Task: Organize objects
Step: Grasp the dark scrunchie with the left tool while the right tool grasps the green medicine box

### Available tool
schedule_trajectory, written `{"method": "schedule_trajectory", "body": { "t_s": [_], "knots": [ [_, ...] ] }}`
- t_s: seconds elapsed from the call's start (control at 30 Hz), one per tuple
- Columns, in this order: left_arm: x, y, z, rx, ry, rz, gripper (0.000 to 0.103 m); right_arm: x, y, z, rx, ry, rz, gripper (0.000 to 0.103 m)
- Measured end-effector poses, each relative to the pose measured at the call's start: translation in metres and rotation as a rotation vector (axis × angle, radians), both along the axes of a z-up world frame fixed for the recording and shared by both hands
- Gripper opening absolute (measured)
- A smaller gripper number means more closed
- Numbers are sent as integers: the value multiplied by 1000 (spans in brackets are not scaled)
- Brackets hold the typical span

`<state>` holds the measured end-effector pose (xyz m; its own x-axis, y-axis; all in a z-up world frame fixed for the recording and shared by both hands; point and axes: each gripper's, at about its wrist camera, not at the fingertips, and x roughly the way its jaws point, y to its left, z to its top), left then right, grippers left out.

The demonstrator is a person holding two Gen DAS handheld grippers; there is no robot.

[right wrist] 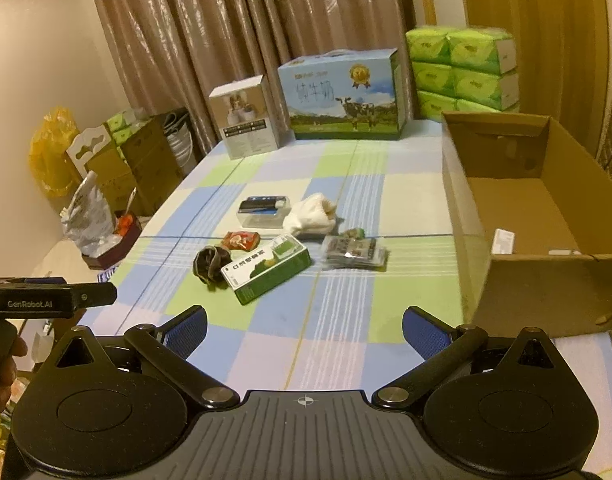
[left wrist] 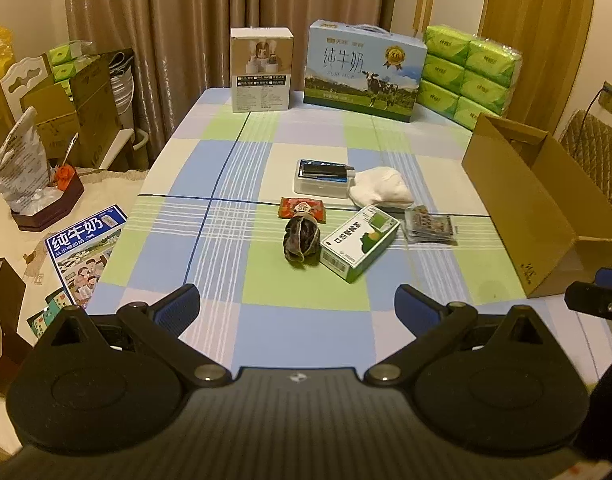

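Left gripper (left wrist: 297,309): we hold it empty, jaws spread.
Right gripper (right wrist: 304,330): also empty, jaws wide apart.
Green box (right wrist: 267,267): on the table (right wrist: 346,344), near our cardboard box (right wrist: 546,292).

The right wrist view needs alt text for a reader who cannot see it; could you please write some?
The open right gripper hangs over a checked tablecloth with small items clustered ahead: a green box, white cloth, dark bundle and packets. An open cardboard box stands right; the left gripper shows at the left edge.
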<state>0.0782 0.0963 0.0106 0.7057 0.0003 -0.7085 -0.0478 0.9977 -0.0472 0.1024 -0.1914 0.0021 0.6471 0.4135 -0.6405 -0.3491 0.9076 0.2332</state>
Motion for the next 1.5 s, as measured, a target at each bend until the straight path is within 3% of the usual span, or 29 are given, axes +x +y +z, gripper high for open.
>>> {"method": "schedule_trajectory", "body": {
  "t_s": [0.27, 0.4, 0.53, 0.77, 0.93, 1.03, 1.33, 1.5],
  "knots": [
    [43, 11, -25, 13, 24, -43, 99, 37, 23, -28, -8, 41, 19, 101],
    [70, 18, -42, 33, 49, -77, 90, 59, 38, -45, -17, 68, 33, 101],
    [99, 23, -64, 36, 75, -122, 73, 77, 50, -60, -27, 84, 36, 101],
    [139, 24, -106, 13, 119, -197, 52, 100, 59, -87, -60, 121, 28, 101],
    [155, 22, -124, -11, 119, -224, 25, 110, 64, -102, -76, 138, 29, 101],
    [164, 23, -129, -19, 113, -229, 15, 115, 62, -107, -78, 140, 16, 101],
    [155, -8, -125, -120, 83, -410, 10, 124, 50, -106, -28, 135, -45, 101],
    [150, -3, -121, -68, 66, -332, 10, 127, 72, -103, -24, 109, 16, 101]
  ]
}}
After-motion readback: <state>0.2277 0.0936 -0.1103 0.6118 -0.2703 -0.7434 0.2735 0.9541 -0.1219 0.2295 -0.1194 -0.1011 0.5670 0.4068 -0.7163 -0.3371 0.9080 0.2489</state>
